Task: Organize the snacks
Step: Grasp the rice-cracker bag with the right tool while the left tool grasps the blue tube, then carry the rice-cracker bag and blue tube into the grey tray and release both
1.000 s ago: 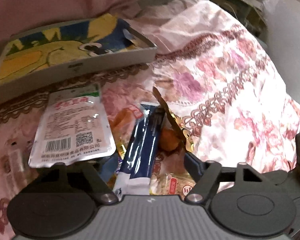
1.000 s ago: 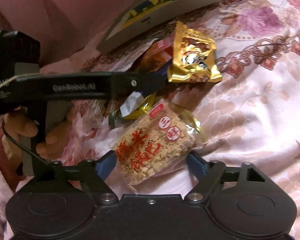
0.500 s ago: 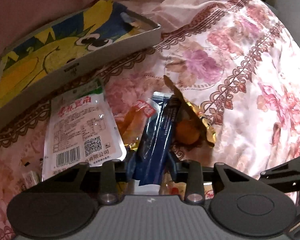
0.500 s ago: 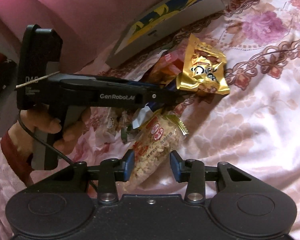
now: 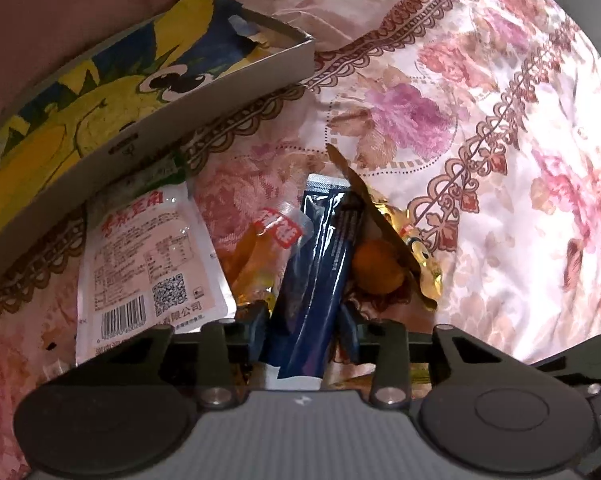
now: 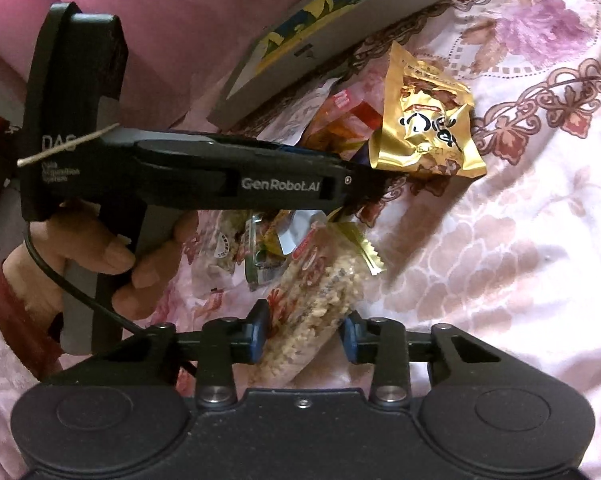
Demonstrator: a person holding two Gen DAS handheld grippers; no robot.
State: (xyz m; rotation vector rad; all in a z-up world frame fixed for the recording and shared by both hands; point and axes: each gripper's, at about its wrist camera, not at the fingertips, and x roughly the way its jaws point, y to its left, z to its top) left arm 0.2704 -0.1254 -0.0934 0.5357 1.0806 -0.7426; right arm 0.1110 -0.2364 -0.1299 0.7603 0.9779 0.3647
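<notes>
Between my left gripper point(image 5: 304, 330) pads I'm clamping the dark blue stick pack point(image 5: 320, 264); right gripper point(image 6: 304, 334) is closing onto the rice-crisp bag point(image 6: 312, 308), pads touching its sides.

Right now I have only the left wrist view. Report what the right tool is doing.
Observer: The right tool's jaws are closing on a rice-crisp packet that sits between them.
Operator: Tell me what lies beyond that packet.
Observer: A gold packet, its printed front showing, next to the tip of the left tool.
Operator: Say how the left tool is being held.
Observer: A hand is wrapped around its handle.
</notes>
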